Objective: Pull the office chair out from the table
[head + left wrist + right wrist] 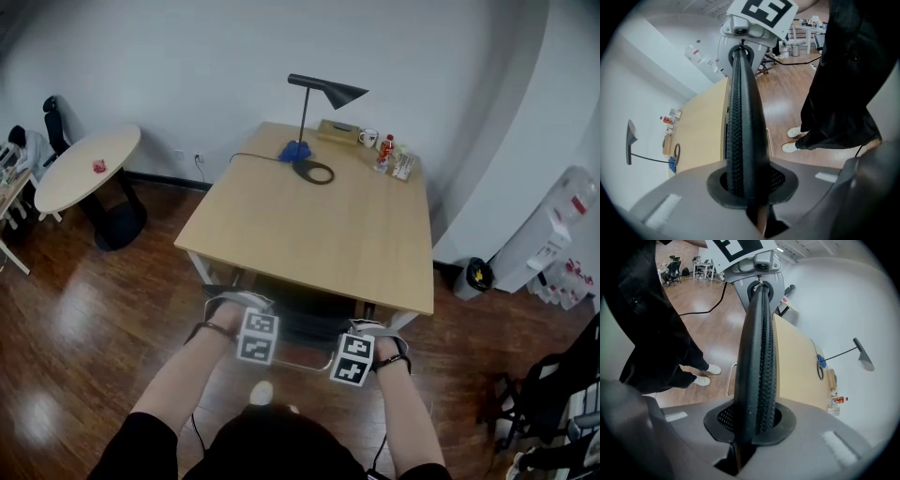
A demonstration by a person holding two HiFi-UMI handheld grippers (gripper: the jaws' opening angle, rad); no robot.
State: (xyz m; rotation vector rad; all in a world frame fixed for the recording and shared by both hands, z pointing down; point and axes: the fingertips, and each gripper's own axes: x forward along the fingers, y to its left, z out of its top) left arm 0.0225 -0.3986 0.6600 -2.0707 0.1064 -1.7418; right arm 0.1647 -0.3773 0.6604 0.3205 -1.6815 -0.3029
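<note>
Both of our grippers are clenched on the office chair (302,321). In the left gripper view the left gripper (749,190) has its jaws closed tight on the black, ribbed top rim of the backrest (742,117), which runs straight up between the pads. The right gripper view shows the same: the right gripper (751,425) is clamped on that rim, with nothing else between its jaws. Each gripper sees the other farther along the same edge, so the two grips sit apart on the one backrest.

From the head view, the chair is tucked under the near edge of the wooden tabletop (319,230), its seat hidden beneath. Only the dark backrest shows, just beyond our two marker cubes. The chair stands directly in front of us, between our body and the table, and both grippers point steeply down onto it.

On the far end of the tabletop stand a black desk lamp (324,92), a blue object (295,150) and a cluster of bottles and cups (389,155). A round table (89,167) stands well off to the left, and a small bin (476,275) sits on the wooden floor (84,319) to the right. Our white shoes (794,139) are on the floor close behind the chair.
</note>
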